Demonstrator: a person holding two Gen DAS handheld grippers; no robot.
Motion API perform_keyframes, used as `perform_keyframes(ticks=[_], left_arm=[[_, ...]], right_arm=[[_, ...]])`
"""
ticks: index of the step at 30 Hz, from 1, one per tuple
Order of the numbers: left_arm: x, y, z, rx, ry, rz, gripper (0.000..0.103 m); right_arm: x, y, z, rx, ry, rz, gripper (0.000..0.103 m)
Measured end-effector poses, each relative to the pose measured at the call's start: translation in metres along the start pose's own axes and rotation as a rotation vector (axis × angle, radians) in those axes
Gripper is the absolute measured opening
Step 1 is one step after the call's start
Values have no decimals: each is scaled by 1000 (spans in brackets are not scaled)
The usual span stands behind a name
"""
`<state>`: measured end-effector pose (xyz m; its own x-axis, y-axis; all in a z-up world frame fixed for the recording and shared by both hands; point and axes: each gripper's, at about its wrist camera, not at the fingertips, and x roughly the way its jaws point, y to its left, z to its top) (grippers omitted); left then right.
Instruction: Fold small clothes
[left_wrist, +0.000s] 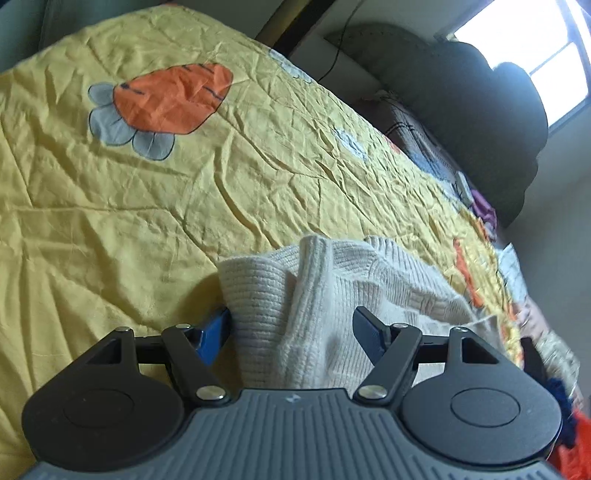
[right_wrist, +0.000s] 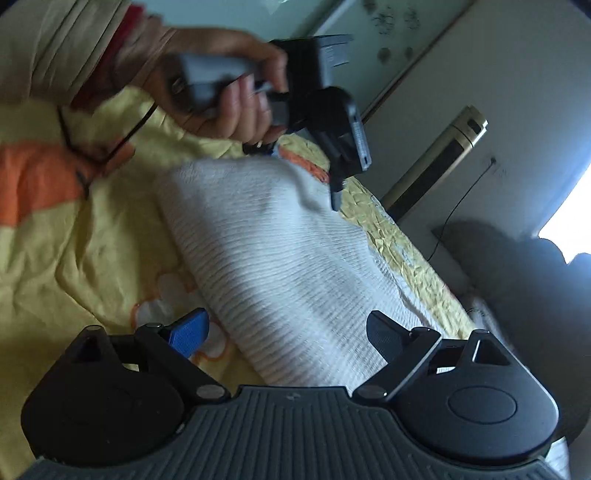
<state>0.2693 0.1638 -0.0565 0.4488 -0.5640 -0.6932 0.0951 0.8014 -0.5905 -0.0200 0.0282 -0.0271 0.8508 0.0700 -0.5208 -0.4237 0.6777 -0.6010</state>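
Observation:
A cream ribbed knit garment (left_wrist: 325, 295) lies bunched on the yellow bedspread (left_wrist: 147, 206). My left gripper (left_wrist: 291, 314) is right at it, jaws wide. A raised fold of knit sits between the blue pads, and the left pad (left_wrist: 216, 336) touches the cloth's edge without a visible squeeze. In the right wrist view the same garment (right_wrist: 277, 251) stretches away as a long band. My right gripper (right_wrist: 287, 315) hovers over its near end, open wide, gripping nothing. At the far end a hand (right_wrist: 229, 110) holds the left gripper (right_wrist: 301, 171), which is blurred.
The bedspread (right_wrist: 92, 258) carries orange carrot prints (left_wrist: 173, 99). A dark grey heap (left_wrist: 472, 118) lies at the bed's far side under a bright window (left_wrist: 546, 55). Other clothes (left_wrist: 484, 210) are piled along the right edge. A gold tower unit (right_wrist: 439, 158) stands by the wall.

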Motion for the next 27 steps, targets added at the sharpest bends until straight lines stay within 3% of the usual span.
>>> perform_keyframes(ticks=[2, 4, 6, 9, 10, 11, 14, 17, 27], left_arm=[[3, 4, 1, -23, -1, -17, 70], [6, 5, 1, -13, 1, -5, 49], [10, 5, 2, -7, 11, -1, 39], [10, 5, 3, -20, 7, -2, 28], [9, 3, 3, -18, 5, 5, 26], [8, 0, 3, -14, 1, 13, 25], [0, -9, 2, -1, -15, 38, 23], [-10, -20, 3, -3, -30, 52, 22], [-41, -91, 5, 19, -142, 63, 22]], right_arm=[[13, 10, 5, -45, 4, -47, 92], [22, 10, 11, -62, -8, -75, 92], [32, 12, 20, -68, -19, -86, 91], [49, 13, 34, -82, -29, -84, 80], [54, 13, 39, -87, -34, -79, 72], [61, 15, 43, -90, -37, -71, 57], [75, 14, 52, -82, -27, -9, 32], [72, 6, 50, -59, -60, 3, 26], [30, -97, 45, 351, -177, 103, 23]])
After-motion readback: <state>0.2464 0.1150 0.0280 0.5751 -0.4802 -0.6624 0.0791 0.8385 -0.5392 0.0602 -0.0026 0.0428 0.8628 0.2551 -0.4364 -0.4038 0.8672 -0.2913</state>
